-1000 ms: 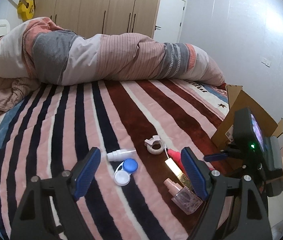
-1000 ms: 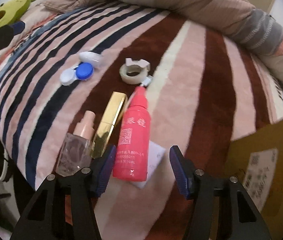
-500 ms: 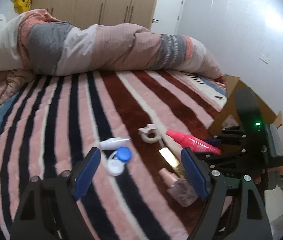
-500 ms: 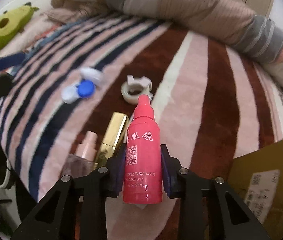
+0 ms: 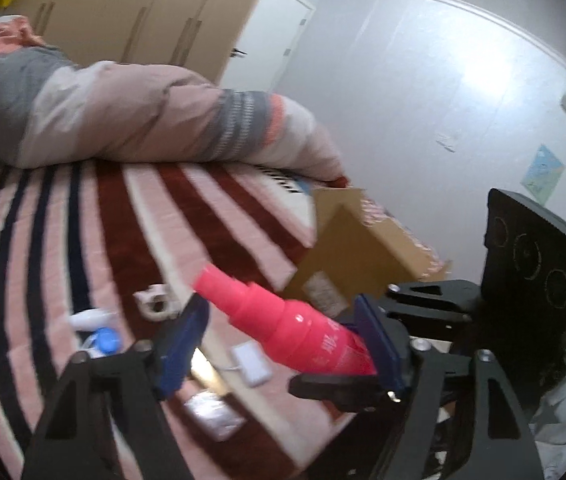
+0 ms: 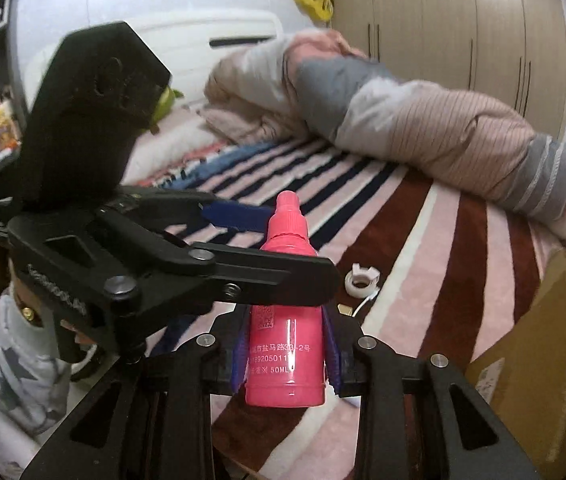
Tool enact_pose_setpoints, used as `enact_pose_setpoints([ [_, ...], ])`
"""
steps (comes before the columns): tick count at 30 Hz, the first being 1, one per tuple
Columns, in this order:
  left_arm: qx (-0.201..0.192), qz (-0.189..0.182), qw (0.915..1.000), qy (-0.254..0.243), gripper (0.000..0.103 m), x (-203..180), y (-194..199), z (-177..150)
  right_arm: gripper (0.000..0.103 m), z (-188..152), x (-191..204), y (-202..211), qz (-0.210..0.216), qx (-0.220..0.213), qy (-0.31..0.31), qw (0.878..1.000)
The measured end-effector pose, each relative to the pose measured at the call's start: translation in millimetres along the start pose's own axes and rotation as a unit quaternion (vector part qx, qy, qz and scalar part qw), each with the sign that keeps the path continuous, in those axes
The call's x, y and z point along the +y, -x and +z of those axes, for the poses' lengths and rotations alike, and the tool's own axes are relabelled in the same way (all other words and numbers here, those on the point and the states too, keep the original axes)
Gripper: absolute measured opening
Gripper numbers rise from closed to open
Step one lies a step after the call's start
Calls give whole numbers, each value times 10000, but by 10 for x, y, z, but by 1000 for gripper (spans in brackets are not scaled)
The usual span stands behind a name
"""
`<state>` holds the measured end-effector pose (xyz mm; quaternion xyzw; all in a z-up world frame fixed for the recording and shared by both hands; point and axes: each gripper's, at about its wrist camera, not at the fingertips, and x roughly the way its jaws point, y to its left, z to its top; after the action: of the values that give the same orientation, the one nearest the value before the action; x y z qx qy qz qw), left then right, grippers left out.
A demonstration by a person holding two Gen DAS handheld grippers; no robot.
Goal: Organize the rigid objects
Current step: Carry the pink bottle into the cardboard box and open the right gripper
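Bottle [image 6: 285, 332] between right gripper [image 6: 285, 354] fingers, above bed [image 6: 463, 272].

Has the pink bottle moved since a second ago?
Yes. The pink bottle is up off the striped blanket, held in the right gripper, above the tape ring.

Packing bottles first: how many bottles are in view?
3: pink spray bottle in the right tongs; small white bottle beside the blue lens case; clear glass bottle at the striped blanket's near edge. Others may be hidden.

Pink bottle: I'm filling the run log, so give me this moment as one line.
pink bottle: lifted off bed | right gripper: shut on it | left gripper: open, straddling the bottle | cardboard box: open, beside bed
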<state>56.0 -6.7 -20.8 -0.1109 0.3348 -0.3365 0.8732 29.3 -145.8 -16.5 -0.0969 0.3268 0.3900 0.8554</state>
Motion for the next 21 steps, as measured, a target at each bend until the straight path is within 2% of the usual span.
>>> enact_pose_setpoints([
  [1, 14, -115, 9999, -7, 57, -64, -17, 24, 26, -16, -25, 69, -14, -91, 4, 10000],
  [2, 6, -208, 9998, -14, 55, -146, -44, 60, 26, -20, -61, 159, -39, -208, 3, 9998],
  [7, -182, -259, 9987, -396, 35, -576, -157, 279, 26, -79, -334, 475, -172, -496, -132, 9985],
  [15, -222, -393, 9932, -1075, 32, -1301, -644, 594, 27, -224, -942, 1056, -532, -886, -663, 9924],
  [21, 91, -399, 9901, -1345, 32, -1562, -1175, 725, 27, -362, -1402, 1232, -842, -873, -940, 9882],
])
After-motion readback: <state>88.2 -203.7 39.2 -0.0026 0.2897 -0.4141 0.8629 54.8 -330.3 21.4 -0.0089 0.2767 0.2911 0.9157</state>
